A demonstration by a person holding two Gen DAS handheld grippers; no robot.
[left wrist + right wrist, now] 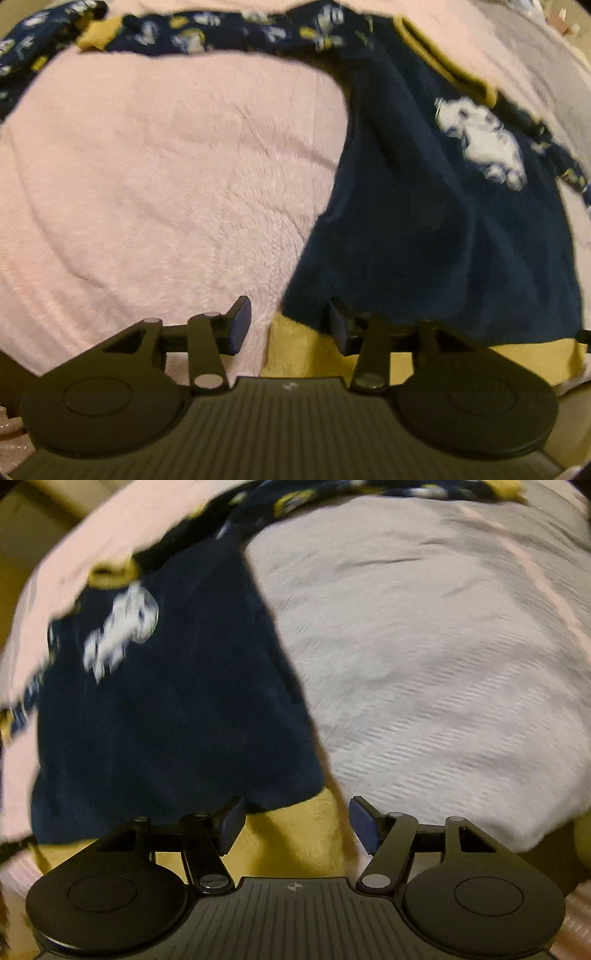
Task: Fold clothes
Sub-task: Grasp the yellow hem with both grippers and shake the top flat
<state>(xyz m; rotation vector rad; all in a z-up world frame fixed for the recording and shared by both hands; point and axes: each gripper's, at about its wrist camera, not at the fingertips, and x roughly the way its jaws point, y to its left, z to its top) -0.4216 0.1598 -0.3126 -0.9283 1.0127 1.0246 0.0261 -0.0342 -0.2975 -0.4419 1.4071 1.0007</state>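
The left tool points forward and low over the navy shirt's yellow hem, its two fingers spread wide with nothing between them. The right tool sits at the same hem's other corner, fingers likewise parted, pads clear of the cloth.
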